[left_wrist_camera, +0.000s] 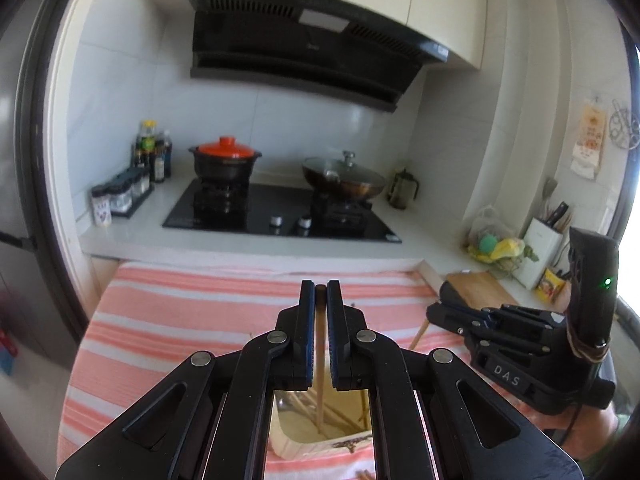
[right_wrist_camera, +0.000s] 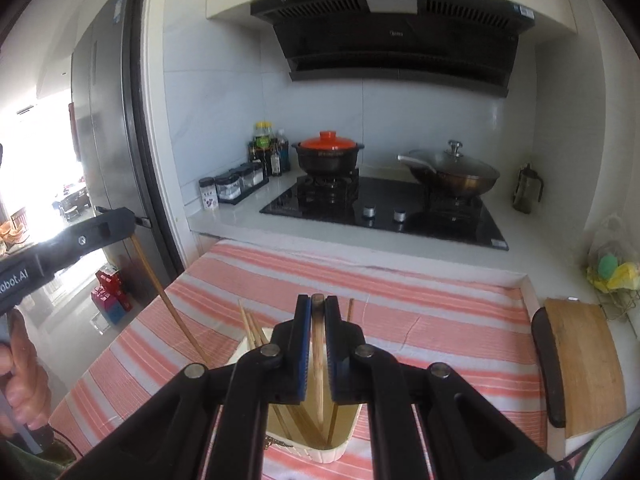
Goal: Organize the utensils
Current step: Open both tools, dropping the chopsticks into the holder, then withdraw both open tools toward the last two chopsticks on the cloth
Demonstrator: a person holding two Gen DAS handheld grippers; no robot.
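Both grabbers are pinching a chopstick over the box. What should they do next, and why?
Probably open the left gripper: its chopstick already dips into the box with the others. The right gripper could follow with its chopstick.

You're in a home kitchen: a gas hob [right_wrist_camera: 384,208] with a pot [right_wrist_camera: 328,156] and wok [right_wrist_camera: 456,176], hood [right_wrist_camera: 396,32] above, fridge [right_wrist_camera: 108,128] beside (spice jars [right_wrist_camera: 236,186] too).

Each claw [left_wrist_camera: 320,292] is matte black with blue ribbed pads [right_wrist_camera: 306,344], silver pivot screws, white "DAS" lettering and a green indicator light.
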